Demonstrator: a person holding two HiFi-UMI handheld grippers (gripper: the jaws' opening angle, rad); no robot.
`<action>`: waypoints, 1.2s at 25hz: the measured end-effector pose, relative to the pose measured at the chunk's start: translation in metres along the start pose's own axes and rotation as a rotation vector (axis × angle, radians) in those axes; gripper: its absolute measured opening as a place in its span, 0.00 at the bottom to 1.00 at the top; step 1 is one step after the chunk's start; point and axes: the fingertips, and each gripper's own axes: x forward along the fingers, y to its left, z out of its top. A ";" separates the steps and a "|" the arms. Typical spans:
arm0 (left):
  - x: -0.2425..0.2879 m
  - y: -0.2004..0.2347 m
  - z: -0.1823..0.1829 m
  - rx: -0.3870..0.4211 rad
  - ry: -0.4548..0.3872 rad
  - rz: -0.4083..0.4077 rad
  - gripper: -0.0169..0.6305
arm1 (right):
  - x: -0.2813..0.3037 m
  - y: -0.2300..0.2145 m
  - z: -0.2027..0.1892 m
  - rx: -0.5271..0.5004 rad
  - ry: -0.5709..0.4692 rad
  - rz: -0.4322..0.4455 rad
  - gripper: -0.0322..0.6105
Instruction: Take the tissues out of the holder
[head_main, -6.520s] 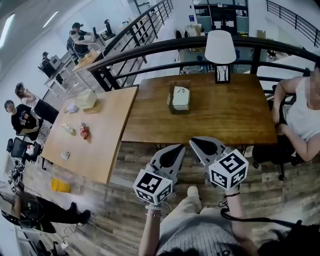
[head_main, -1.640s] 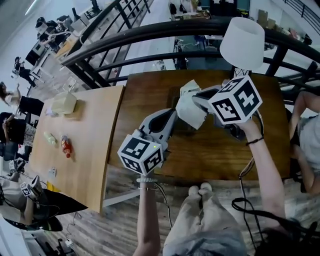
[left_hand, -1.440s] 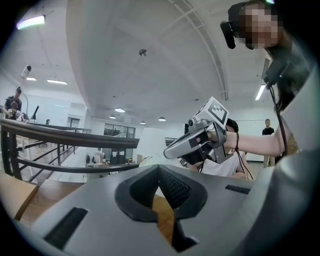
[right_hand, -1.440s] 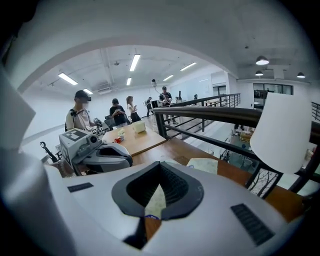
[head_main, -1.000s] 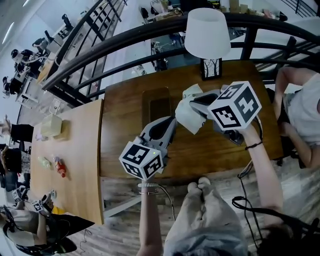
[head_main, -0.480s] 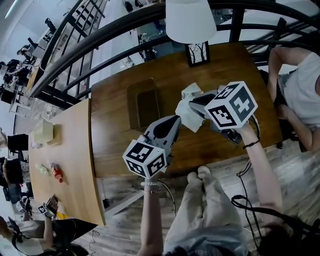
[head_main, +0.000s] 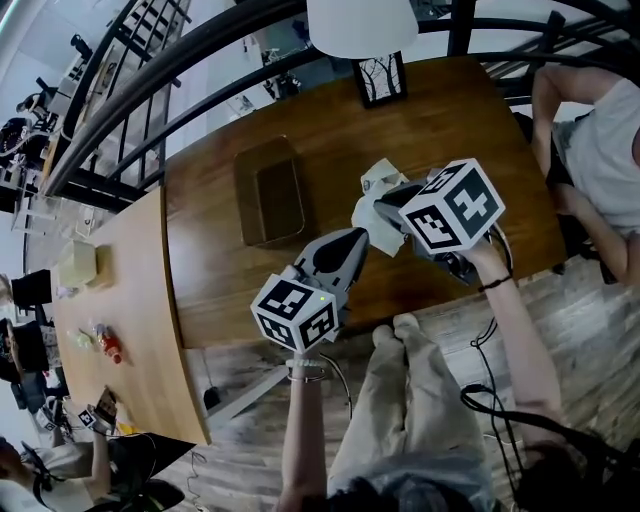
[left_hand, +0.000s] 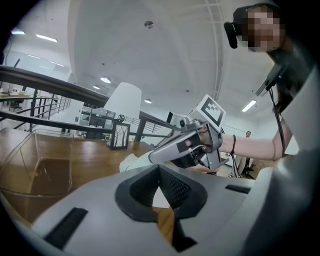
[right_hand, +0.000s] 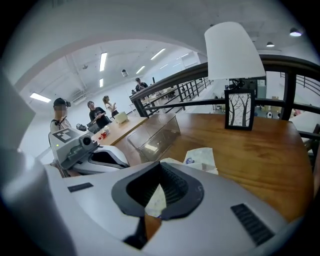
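Observation:
My right gripper (head_main: 392, 198) is shut on a white tissue pack (head_main: 378, 205) and holds it in the air above the dark wood table (head_main: 460, 110), right of the holder. In the right gripper view the pack (right_hand: 202, 157) sticks out past the closed jaws. The clear holder (head_main: 268, 190) stands empty on the table; the same holder (right_hand: 155, 132) appears ahead and to the left in the right gripper view. Below the pack and apart from it, my left gripper (head_main: 358, 236) is shut with nothing in it. From the left gripper view the holder (left_hand: 40, 165) is at the left.
A white lamp (head_main: 360, 20) and a small framed picture (head_main: 378, 78) stand at the table's far edge, with a black railing (head_main: 150, 100) behind. A person (head_main: 600, 150) sits at the table's right end. A light wood table (head_main: 110, 300) with small items adjoins on the left.
The tissue pack, gripped by my right gripper, has come up out of the holder and moved to its right. The holder is now empty. My left gripper has drawn back from the holder.

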 end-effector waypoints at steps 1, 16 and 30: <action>0.000 0.000 -0.003 -0.005 0.005 -0.003 0.04 | 0.001 0.001 -0.001 0.004 0.002 0.000 0.07; -0.005 -0.002 -0.037 -0.057 0.051 -0.006 0.04 | 0.026 0.003 -0.032 0.055 0.027 -0.028 0.07; -0.013 -0.004 -0.022 -0.066 0.010 -0.013 0.04 | 0.012 0.006 -0.030 0.057 -0.036 -0.042 0.22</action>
